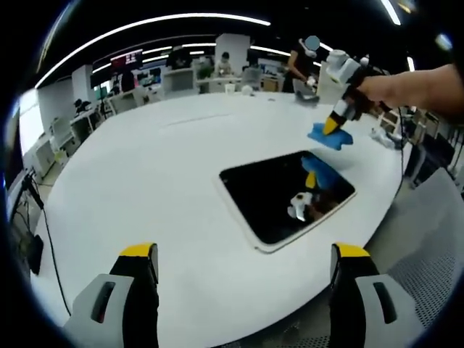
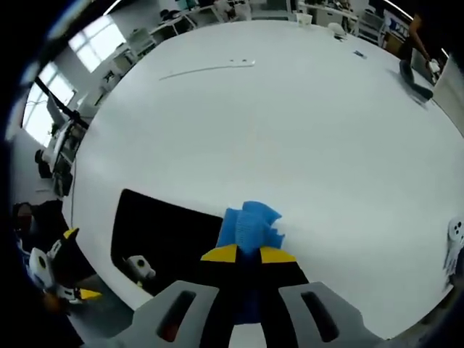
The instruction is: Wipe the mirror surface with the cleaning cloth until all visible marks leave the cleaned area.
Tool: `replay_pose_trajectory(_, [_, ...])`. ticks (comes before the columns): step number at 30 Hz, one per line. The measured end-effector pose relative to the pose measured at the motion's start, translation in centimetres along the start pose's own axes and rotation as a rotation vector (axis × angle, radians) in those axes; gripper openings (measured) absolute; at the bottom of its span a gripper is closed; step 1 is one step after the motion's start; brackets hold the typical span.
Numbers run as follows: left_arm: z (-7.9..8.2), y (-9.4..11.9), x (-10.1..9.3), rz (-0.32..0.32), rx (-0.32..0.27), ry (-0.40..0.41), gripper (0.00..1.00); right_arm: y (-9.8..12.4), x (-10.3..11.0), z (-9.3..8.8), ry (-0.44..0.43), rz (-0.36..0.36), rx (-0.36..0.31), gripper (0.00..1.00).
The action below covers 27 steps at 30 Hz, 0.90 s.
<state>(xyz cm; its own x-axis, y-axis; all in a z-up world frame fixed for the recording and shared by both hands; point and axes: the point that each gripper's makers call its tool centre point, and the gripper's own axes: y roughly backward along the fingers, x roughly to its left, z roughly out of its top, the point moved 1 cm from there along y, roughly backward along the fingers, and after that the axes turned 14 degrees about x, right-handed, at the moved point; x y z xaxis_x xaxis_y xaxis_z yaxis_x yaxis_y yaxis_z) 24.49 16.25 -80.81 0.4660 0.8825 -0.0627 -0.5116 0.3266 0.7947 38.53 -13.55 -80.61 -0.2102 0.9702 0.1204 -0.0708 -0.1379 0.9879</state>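
My right hand-held gripper [image 2: 248,255] has its yellow-tipped jaws pinched together on the blue cleaning cloth [image 2: 250,223], which bunches up just ahead of the tips and rests on the white tabletop [image 2: 290,130]. In the right gripper view the mirror [image 2: 170,235] lies immediately beside the cloth, toward my left hand: its dark glass starts at the edge of the cloth and runs away to the left side of that view, so I judge the coming move is a short drag leftward to bring the cloth onto the glass. From the left gripper view, my left hand-held gripper [image 1: 245,254] holds nothing, jaws spread wide apart, hovering above the near edge of the tabletop [image 1: 159,181]. Beyond those jaws lies the mirror [image 1: 279,196], a rounded rectangle with a pale rim, its long axis slanting from near-left to far-right in that view. Past its far corner the cleaning cloth [image 1: 328,136] sits on the tabletop just off the glass, with the right hand-held gripper [image 1: 333,125] pressed down on it from above and a forearm behind it. The right hand is clearly the nearer one to the cloth and to the mirror's far end; the left is well apart from both. The glass reflects the gripper and cloth; I cannot make out marks on it at this size.
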Motion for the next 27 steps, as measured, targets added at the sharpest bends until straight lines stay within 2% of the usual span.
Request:
replay_pose_trajectory(6, [-0.2,0.0,0.0,-0.001,0.014,0.018,0.99,0.1,1.0,0.3,0.001,0.004,-0.006,0.03])
replay_pose_trajectory(16, [0.0,0.1,0.2,0.005,-0.002,0.032,0.99,-1.5,2.2,0.0,0.014,-0.001,0.016,0.03])
replay_pose_trajectory(21, [-0.1,0.0,-0.1,0.002,0.010,0.004,0.99,-2.5,3.3,0.0,0.012,0.021,0.030,0.03])
replay_pose_trajectory(27, [-0.1,-0.1,-0.3,-0.002,0.015,-0.009,0.99,-3.5,4.1,-0.1,0.032,0.004,0.041,0.03])
